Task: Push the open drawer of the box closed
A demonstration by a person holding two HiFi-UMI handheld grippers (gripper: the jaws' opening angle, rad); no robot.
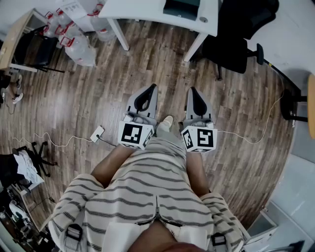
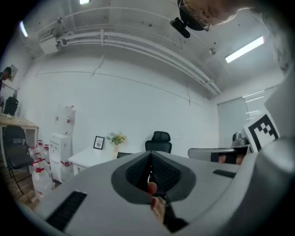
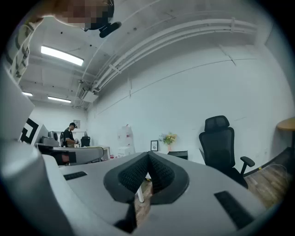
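I see no open drawer in any view. A dark box-like object (image 1: 181, 9) sits on the white table (image 1: 142, 11) at the far side of the room; in the right gripper view the same dark object (image 3: 178, 155) lies beside a small flower vase. My left gripper (image 1: 150, 88) and right gripper (image 1: 192, 91) are held side by side close to the person's body. They point towards the table and are well short of it. Both are shut with nothing between the pads, as shown in the left gripper (image 2: 150, 155) and right gripper (image 3: 148, 156) views.
Wooden floor lies between me and the table. A black office chair (image 1: 230, 49) stands at the table's right and water bottles (image 1: 78, 47) at its left. A white power strip (image 1: 97, 133) with its cable lies on the floor to the left. A person's shoe (image 1: 166, 123) shows between the grippers.
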